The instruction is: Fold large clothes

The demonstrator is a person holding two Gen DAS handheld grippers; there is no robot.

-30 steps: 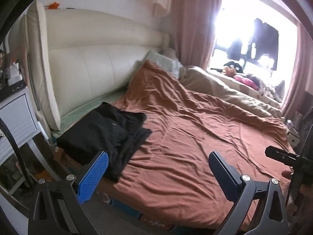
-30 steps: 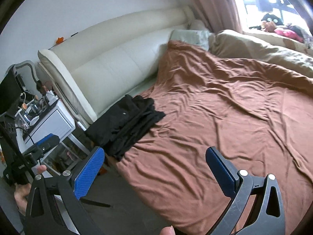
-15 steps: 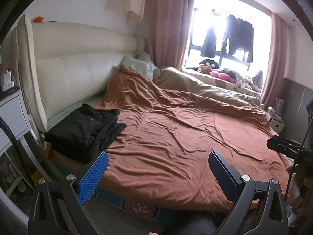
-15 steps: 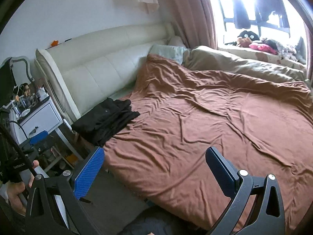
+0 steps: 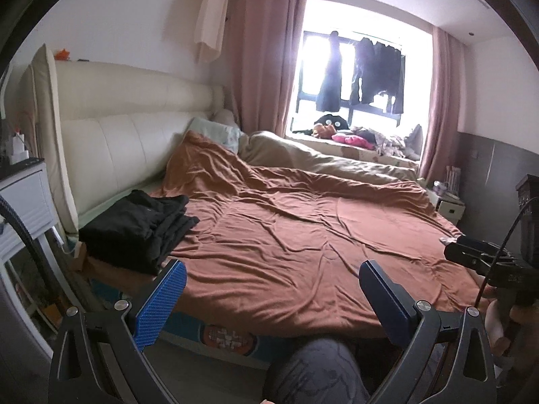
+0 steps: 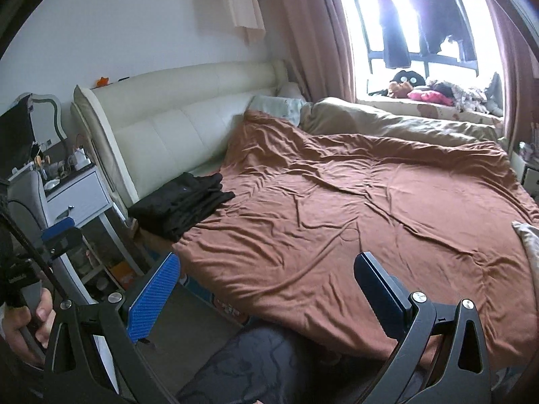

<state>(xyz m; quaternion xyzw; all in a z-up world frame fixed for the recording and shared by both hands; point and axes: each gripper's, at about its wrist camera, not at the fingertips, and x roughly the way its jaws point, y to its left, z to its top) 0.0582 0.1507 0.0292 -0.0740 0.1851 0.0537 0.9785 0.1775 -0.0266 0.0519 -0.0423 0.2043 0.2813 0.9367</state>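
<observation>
A stack of folded black clothes (image 5: 141,229) is being seen lying at the corner of the bed, at about 9 o'clock in the left wrist view and at about 10 o'clock in the right wrist view (image 6: 182,203), just beside the cream padded headboard (image 5: 134,138). The stack is resting partly on the rumpled brown duvet (image 5: 303,235), which is being spread across most of the bed, with a beige duvet (image 5: 323,160) lying beyond it toward 12 o'clock under the bright window (image 5: 357,77), where dark garments are being hung. A white nightstand (image 6: 79,198) is being shown at 9 o'clock of the stack. The left claw (image 5: 272,289) is being held at 6 o'clock, well apart from the clothes, its blue pads spread wide with nothing between them. The right claw (image 6: 266,286) is likewise being held with its pads spread wide and empty, above the near edge of the bed. A knee in grey patterned trousers (image 5: 316,373) is being seen below the claws.
</observation>
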